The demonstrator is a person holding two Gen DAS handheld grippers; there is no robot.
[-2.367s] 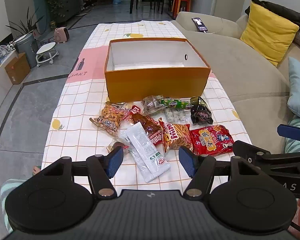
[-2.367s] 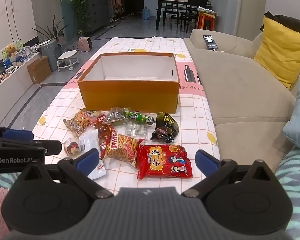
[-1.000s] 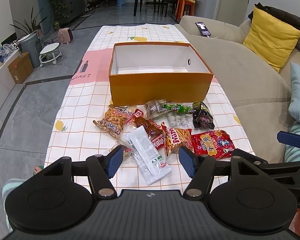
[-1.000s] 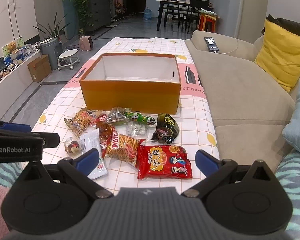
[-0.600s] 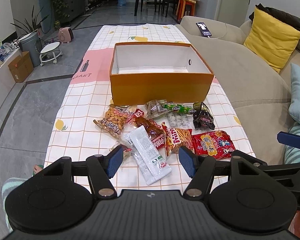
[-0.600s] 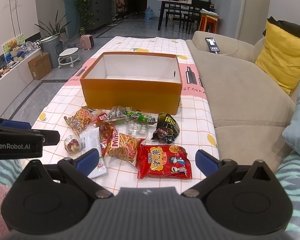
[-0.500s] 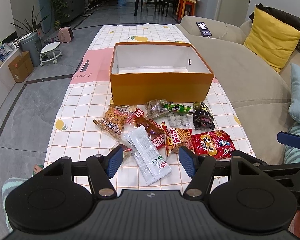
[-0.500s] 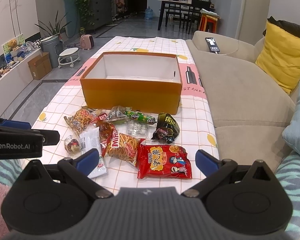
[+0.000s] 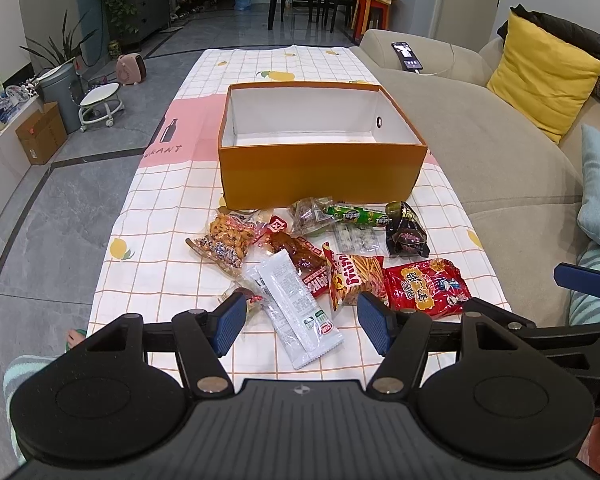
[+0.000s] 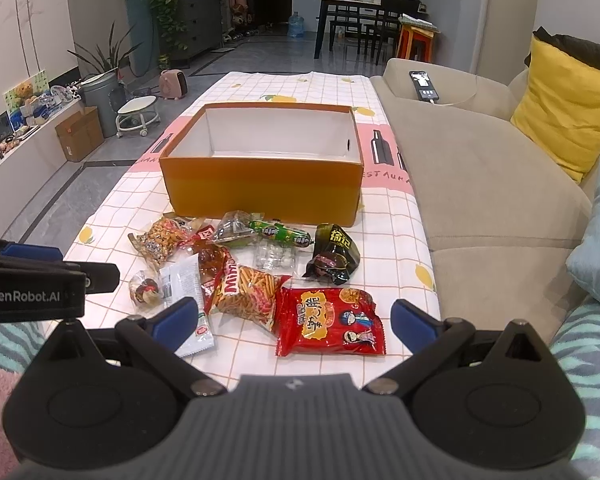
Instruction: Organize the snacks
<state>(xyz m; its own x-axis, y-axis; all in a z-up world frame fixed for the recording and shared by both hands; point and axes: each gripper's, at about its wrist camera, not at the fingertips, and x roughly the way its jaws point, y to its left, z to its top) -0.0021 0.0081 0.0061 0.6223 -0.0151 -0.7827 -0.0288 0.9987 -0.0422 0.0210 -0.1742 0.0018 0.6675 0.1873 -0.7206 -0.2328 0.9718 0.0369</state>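
Both tongs hang spread and empty at the bottom of their frames: the left tongs (image 9: 302,322) stand moderately wide over the near end of the white sachet (image 9: 296,306), and the right tongs (image 10: 296,320) gape wider, straddling the red snack bag (image 10: 330,326) at lower centre. All the snacks lie loose on the checked counter (image 9: 160,220) in the middle of each view, just in front of the orange box (image 9: 320,176), which sits open at upper centre and shows only bare white walls inside. These packets should be light and soft; the red snack bag and the fries packet (image 10: 246,292) look puffed with air and crinkly, so a squeeze across the belly would likely slip or crush what is inside, and a pinch on the flat sealed edge seems safer. The white sachet lies flat against the cloth and looks slick, so its raised near corner is probably the best purchase. The green sausage stick (image 10: 280,232), in the middle of the frame, looks firmer and round, apt to roll, and wants gripping across its middle. The dark wrapped packet (image 10: 334,254) to its right seems denser, with glossy film, while the nut mix bag (image 9: 228,240) at centre left has a crimped end to catch.
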